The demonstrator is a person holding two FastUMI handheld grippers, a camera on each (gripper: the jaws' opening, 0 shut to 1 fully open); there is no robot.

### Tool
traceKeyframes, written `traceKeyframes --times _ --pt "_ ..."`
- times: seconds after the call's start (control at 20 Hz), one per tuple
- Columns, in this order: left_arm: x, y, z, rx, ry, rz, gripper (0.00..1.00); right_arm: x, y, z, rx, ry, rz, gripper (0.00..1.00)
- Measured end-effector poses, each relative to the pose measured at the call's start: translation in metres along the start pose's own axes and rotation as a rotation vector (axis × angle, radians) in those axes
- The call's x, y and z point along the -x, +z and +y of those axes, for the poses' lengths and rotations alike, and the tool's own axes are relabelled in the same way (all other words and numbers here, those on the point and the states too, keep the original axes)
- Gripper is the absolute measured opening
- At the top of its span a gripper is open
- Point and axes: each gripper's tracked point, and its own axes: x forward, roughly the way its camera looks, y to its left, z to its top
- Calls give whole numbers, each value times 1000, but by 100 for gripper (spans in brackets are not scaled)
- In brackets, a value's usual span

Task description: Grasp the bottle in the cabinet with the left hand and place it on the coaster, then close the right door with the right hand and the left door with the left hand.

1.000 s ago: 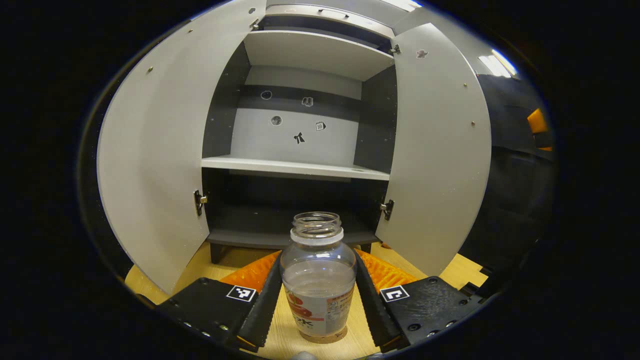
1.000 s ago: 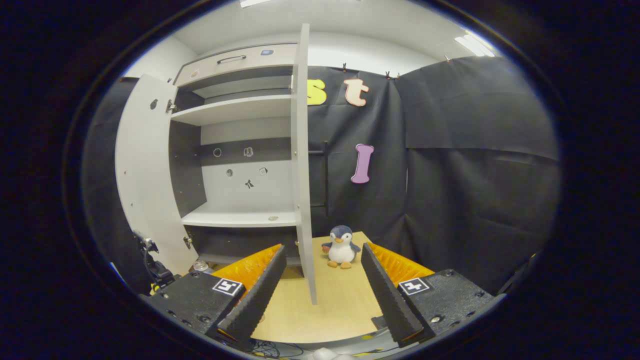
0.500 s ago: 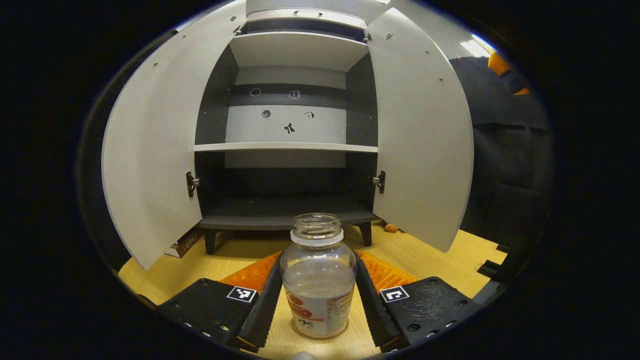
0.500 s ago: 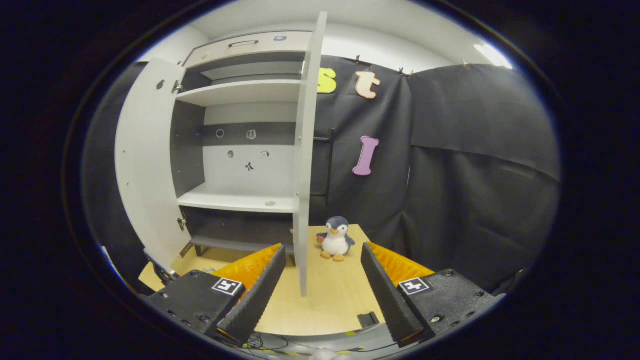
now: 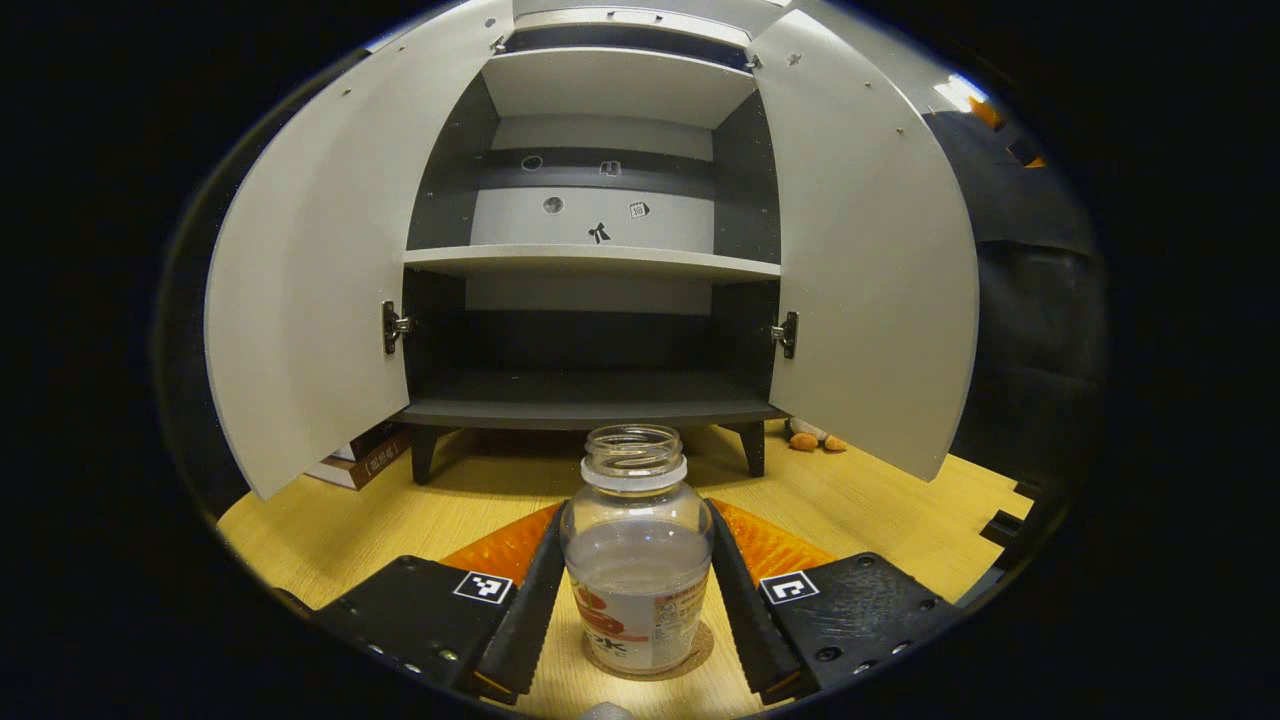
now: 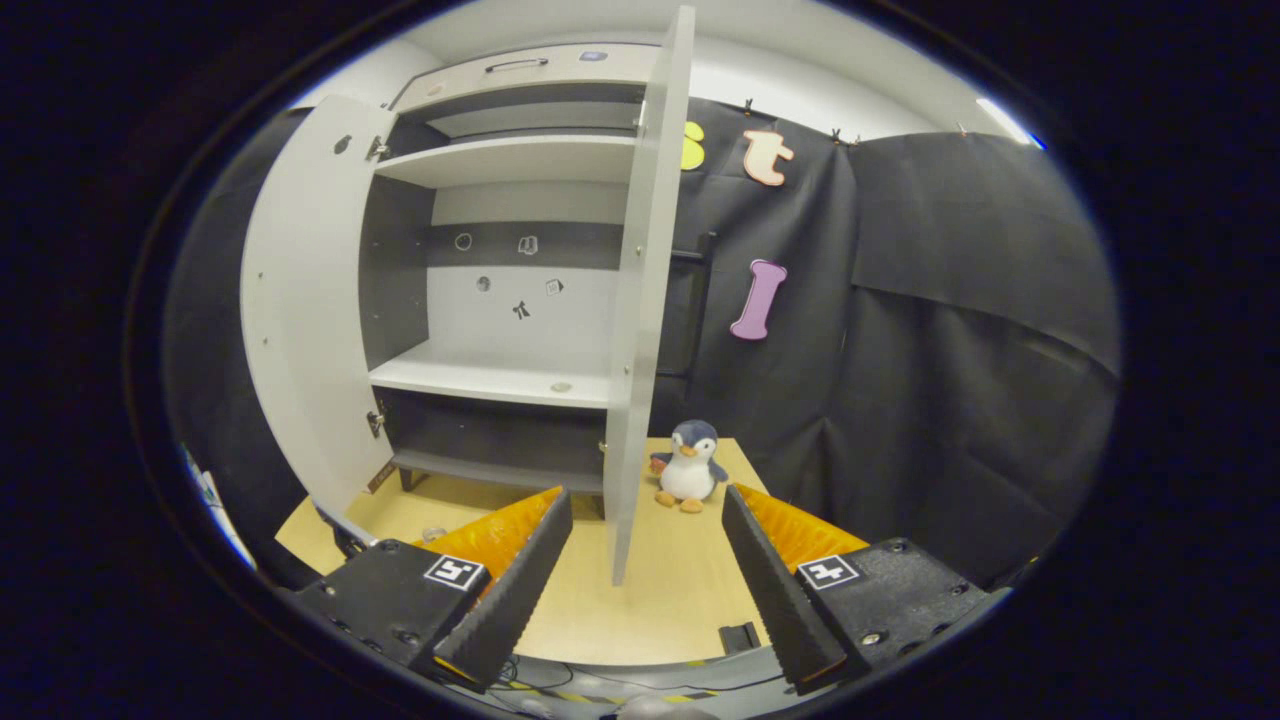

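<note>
Your left tool (image 5: 637, 590) pinches the bottle (image 5: 637, 560), both fingers pressed on its sides, and the bottle sits over the round cork coaster (image 5: 648, 660) on the desk (image 5: 880, 500). From the left gripper view its base seems to rest on the coaster, a little toward the near-left side of it, though you cannot be sure it bears its full weight yet. The step in hand looks like the release. Keep the bottle upright, since it has no cap and holds some clear liquid. Press it gently down until you feel the desk take it, then spread the fingers evenly so neither one drags the bottle sideways off the cork. Draw the tool straight back and low at first, lifting only once the fingers are clear of the bottle's shoulders.

Your right tool (image 6: 640, 580) is spread wide with nothing between its fingers, and it hangs above the desk with the edge of the right door (image 6: 640, 300) in front of it. That door stands wide open, edge-on in the right gripper view, with a toy penguin (image 6: 688, 466) just behind it. Once the bottle stands alone, push on the door's outer face, not its thin edge. The left door (image 5: 300, 280) waits open too
</note>
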Motion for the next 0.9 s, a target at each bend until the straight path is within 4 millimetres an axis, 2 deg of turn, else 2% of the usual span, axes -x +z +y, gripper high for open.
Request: traceKeyframes --times 0.4,0.55,0.75,0.85,0.9 --pt "0 -1 -12 -69 -23 -32 77 -3 -2 1 14 -3 14 99" --pt "1 -9 -10 -80 -14 0 79 -2 -2 1 8 -3 10 99" --pt "6 -6 -7 -89 -13 -7 80 0 -2 0 5 -6 7 99" --pt "6 -1 -8 -96 -19 -20 82 1 -3 -1 0 -8 8 99" --pt "5 0 -10 -98 -24 -22 88 2 -3 -1 -4 -6 8 99"
